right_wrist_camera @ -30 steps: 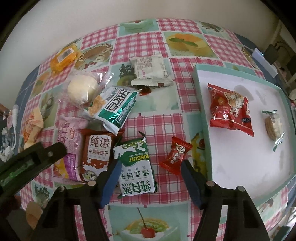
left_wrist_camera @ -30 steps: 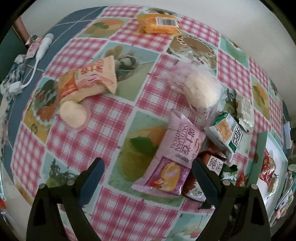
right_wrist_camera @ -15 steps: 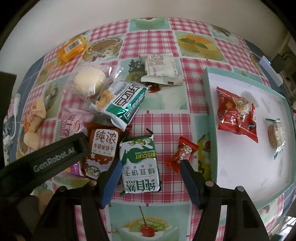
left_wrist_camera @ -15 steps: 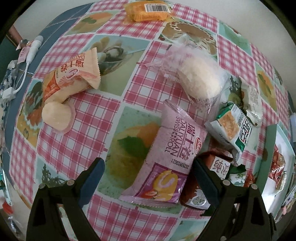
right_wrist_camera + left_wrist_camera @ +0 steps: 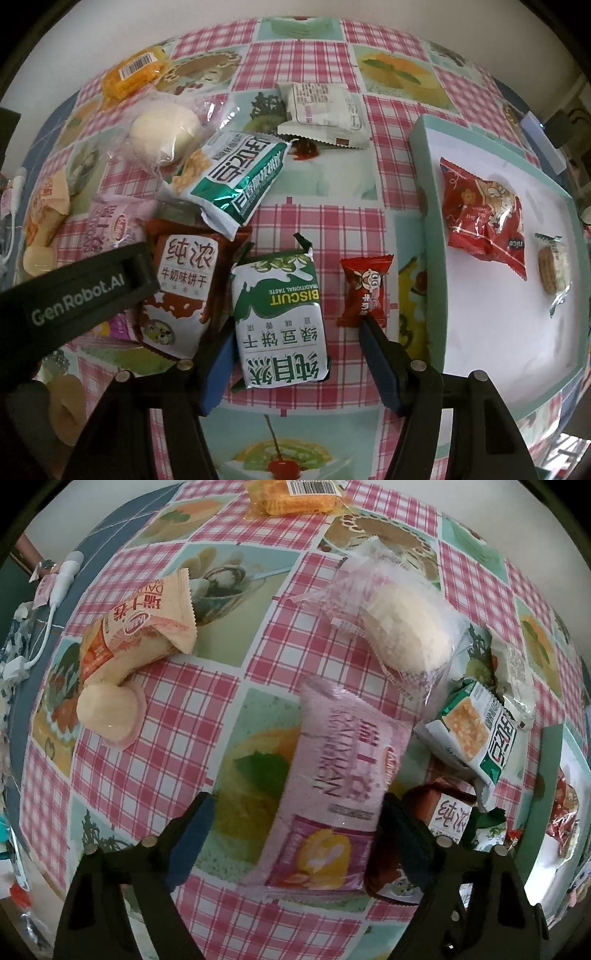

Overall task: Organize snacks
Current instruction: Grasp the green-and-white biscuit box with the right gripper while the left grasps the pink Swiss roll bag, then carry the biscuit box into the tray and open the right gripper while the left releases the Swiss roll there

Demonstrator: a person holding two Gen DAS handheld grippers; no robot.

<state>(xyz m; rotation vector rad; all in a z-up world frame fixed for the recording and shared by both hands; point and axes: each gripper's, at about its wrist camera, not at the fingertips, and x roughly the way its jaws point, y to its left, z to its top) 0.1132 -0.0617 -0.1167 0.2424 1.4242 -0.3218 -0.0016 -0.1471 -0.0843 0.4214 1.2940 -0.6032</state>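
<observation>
My left gripper (image 5: 295, 830) is open, low over the table, with a pink swiss roll pack (image 5: 336, 786) lying between its fingers. My right gripper (image 5: 295, 354) is open around the near end of a green biscuit pack (image 5: 279, 317). A small red candy (image 5: 364, 291) lies by its right finger. A brown milk biscuit pack (image 5: 181, 284) lies left of the green one. The white tray (image 5: 424, 177) on the right holds a red snack bag (image 5: 484, 218) and a wrapped round cracker (image 5: 552, 266). The left gripper's body (image 5: 81, 291) shows in the right wrist view.
On the checked tablecloth lie a clear-wrapped white bun (image 5: 406, 627), a green-white pack (image 5: 476, 731), an orange-cream pack (image 5: 136, 635), a round cream sweet (image 5: 109, 710), an orange cake pack (image 5: 295, 496) at the far edge and a pale pack (image 5: 321, 110). A white cable (image 5: 55, 587) lies left.
My left gripper has moved forward and down, so the pink pack now lies between its fingers. My right gripper has moved slightly closer to the green biscuit pack.
</observation>
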